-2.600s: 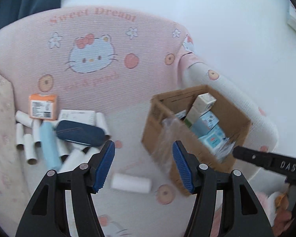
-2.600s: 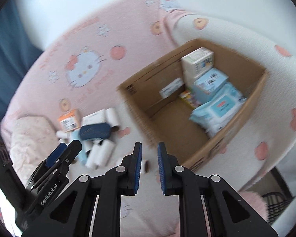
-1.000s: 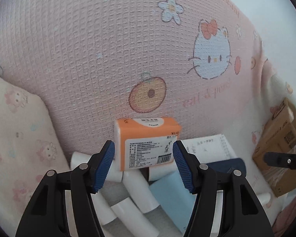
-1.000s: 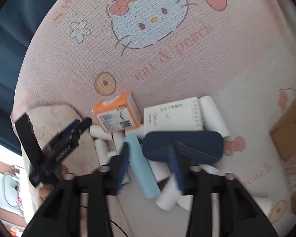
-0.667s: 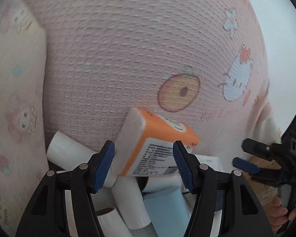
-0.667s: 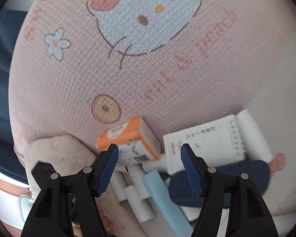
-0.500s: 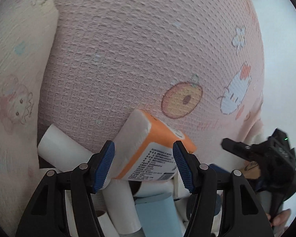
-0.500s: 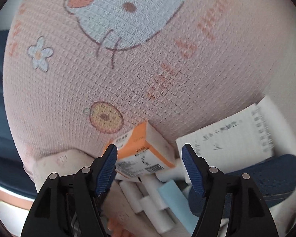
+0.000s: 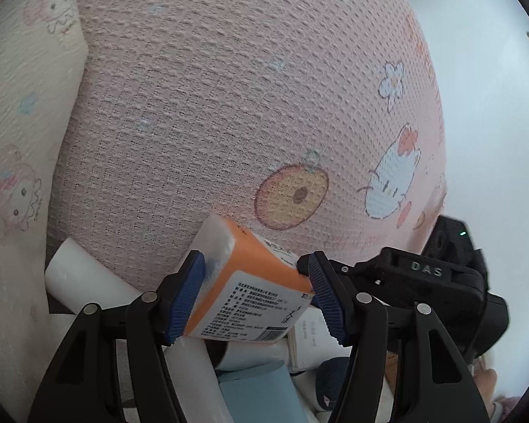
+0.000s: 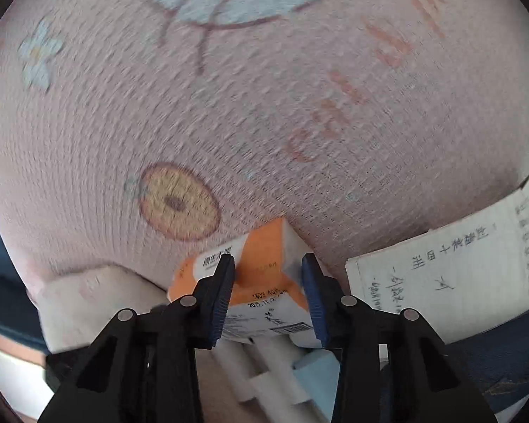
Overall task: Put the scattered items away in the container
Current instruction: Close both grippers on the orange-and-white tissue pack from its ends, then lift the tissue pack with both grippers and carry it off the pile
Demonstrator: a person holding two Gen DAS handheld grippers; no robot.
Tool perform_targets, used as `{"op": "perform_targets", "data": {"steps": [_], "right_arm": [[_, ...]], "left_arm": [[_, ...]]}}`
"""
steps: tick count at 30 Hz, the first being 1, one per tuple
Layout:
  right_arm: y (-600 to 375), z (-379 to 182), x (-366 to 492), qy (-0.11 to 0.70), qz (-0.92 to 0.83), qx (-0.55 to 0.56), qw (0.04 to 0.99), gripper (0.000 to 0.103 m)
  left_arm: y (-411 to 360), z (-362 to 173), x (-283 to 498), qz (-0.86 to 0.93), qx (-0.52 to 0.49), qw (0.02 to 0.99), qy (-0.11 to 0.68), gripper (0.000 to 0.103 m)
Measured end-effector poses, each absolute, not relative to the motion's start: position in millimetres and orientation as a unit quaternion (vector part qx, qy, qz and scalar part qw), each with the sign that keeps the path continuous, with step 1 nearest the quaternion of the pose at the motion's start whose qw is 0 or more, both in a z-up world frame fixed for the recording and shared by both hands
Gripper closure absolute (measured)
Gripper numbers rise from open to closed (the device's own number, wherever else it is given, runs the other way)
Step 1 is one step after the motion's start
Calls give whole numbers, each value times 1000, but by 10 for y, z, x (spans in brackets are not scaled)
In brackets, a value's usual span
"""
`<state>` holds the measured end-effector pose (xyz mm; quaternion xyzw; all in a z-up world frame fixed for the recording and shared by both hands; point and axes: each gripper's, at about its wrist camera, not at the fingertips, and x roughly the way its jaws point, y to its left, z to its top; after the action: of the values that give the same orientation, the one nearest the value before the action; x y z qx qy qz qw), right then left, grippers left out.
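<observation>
An orange and white tissue pack (image 9: 254,282) leans tilted against the pink sofa back. It sits between the pads of my left gripper (image 9: 252,289), whose jaws stand wide and do not squeeze it. My right gripper (image 10: 268,282) comes in from the right of the same pack (image 10: 264,264). Its jaws are closing, with the pads against the pack's upper corner. The right tool's black body (image 9: 423,278) shows in the left wrist view. The cardboard box is out of view.
White paper rolls (image 9: 77,268) (image 10: 257,370) and a light blue item (image 9: 254,394) lie under the pack. A handwritten notebook (image 10: 451,275) rests on a dark blue case (image 10: 493,359) at right. A cream pillow (image 9: 14,141) is at left, and the pink cushion (image 9: 229,105) rises behind.
My right gripper has moved in close over the pile and narrowed its jaws around the orange pack. My left gripper has rolled and sunk a little, and the pack now lies between its pads.
</observation>
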<state>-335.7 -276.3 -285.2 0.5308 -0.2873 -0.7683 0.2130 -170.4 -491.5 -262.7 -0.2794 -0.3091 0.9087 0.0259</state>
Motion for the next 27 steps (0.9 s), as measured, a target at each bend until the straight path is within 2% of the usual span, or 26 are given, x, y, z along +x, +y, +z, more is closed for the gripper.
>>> {"op": "perform_targets", "data": {"steps": [8,12,17,23,27], "right_arm": [[-2804,-2416,-3029,-178,-823,483,240,67],[-2632,-2081,-2883,-186,-837,448,254,68],[-2415,-1729,-2461,-145,-862,421,242,68],[-1712,-1587,-2079,-180,-874,401,209,69],[-1402,-1632,-1871,-222,-862,403,212,69]], "left_arm": [[-4837,-2405,-1610,906,-250,86,-331,38],[-4652,-2123,-1513,913,-215,128,-323,38],[-4167,-1864,-1360,923,-202,171,-279,39],[-3556,-1625,-1133,943,-218,151,-201,58],[-3315,-1547,-1101,937,-237,147,-209,59]]}}
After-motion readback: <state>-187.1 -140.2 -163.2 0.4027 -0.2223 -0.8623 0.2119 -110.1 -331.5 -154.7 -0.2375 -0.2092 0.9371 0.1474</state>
